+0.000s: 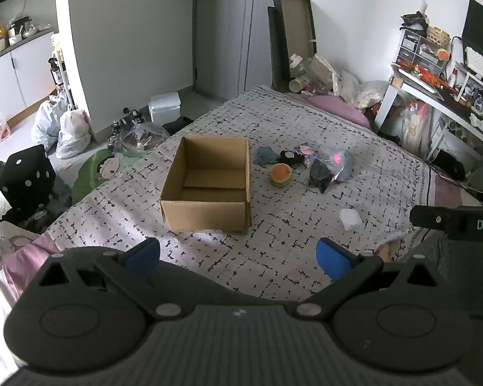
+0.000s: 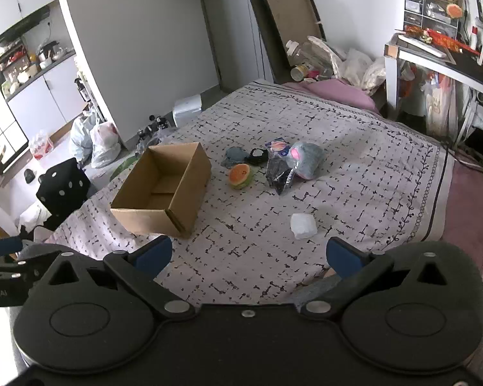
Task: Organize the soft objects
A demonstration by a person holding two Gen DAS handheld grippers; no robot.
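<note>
A: Both grippers up front, w/ blue pads. Left gripper spread wide, nothing btwn the pads. Right gripper same: wide apart, holding nothing.

B: Soft stuff?

A: All on the bed, none in the box yet. Burger toy sits approx at 1 o'clock from the left gripper, just right of the cardboard box. Behind it at 11 o'clock a grey soft piece, and a black one right next to that.

B: Bags?

A: Dark plastic bag at 3 o'clock from the burger, touching a clear bag w/ grey and pink inside. White wad lies apart, nearer the grippers, approx 5 o'clock from the burger.

B: Box?

A: Upright, top open, nothing visible in it; 12 o'clock from the left gripper.

B: Around the bed?

A: Desk at 2 o'clock, crowded. Plastic bags on the floor at 10 o'clock.
</note>
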